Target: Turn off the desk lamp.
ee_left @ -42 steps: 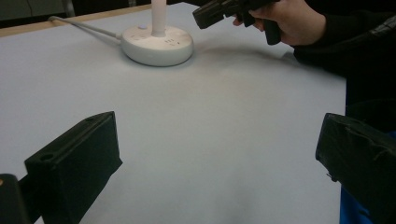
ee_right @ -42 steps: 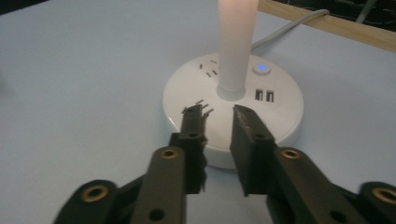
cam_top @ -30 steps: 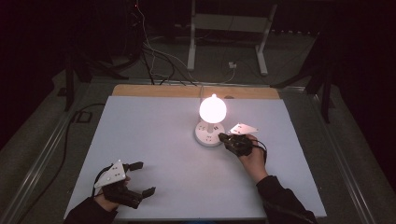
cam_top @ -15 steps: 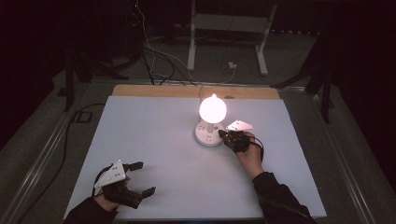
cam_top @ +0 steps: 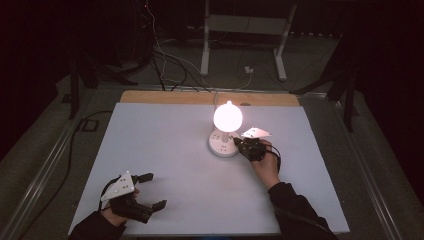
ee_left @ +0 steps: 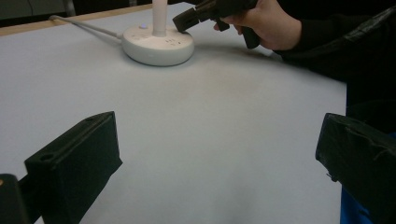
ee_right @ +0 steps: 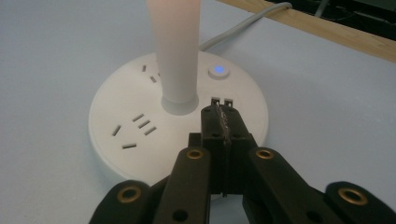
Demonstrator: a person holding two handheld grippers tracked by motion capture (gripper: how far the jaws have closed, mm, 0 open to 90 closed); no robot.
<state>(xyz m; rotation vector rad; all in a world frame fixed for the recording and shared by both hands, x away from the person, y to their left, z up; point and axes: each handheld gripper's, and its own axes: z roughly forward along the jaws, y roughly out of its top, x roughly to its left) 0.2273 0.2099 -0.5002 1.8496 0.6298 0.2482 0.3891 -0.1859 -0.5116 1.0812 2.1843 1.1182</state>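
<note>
A round white socket base [cam_top: 223, 146] stands mid-table with a lit bulb [cam_top: 228, 116] on a white stem [ee_right: 175, 51]. A button [ee_right: 218, 70] on the base glows blue. My right gripper [cam_top: 236, 142] is shut with nothing between its jaws. Its tips [ee_right: 219, 116] hang over the base's near side, just short of two small ports beside the stem; I cannot tell whether they touch. My left gripper [cam_top: 154, 190] rests open near the table's front left corner, its jaws wide apart [ee_left: 217, 158], and looks across at the base [ee_left: 158, 44] and the right gripper [ee_left: 184, 21].
The base's grey cable [ee_right: 243, 25] runs back over the wooden rear edge [cam_top: 200, 98] of the white tabletop [cam_top: 165, 150]. Behind the table are a white stand [cam_top: 242, 30] and loose cables on the floor. The room is dark.
My right gripper has edged slightly closer to the lamp base. The left gripper has stayed where it was.
</note>
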